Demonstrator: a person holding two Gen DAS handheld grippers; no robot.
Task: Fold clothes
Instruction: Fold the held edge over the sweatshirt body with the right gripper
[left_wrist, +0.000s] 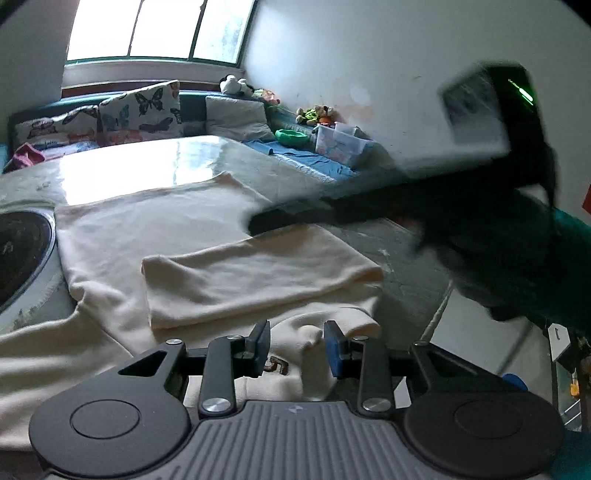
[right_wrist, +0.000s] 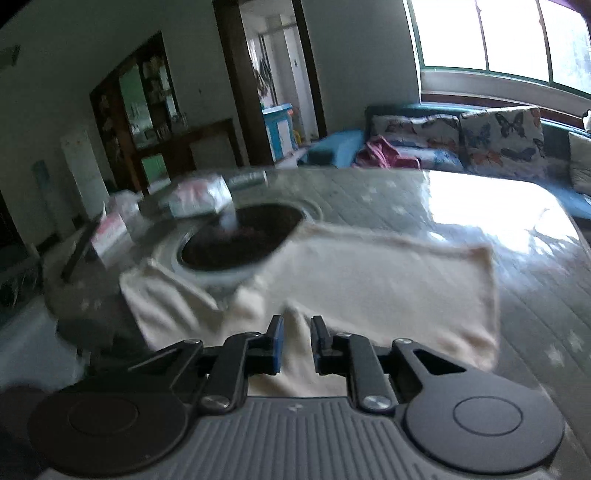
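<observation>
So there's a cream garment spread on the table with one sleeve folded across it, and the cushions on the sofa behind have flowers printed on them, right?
Not quite: the cushions carry butterflies, not flowers, as the left wrist view shows. The rest holds: the cream garment lies spread on the table with one sleeve folded across it.

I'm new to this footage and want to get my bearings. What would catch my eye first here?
The cream garment spread across the glossy table, with one sleeve folded over its middle. Beside it at the left, a round dark recess is set into the tabletop. Behind, butterfly-print cushions line a teal sofa under a bright window.
</observation>
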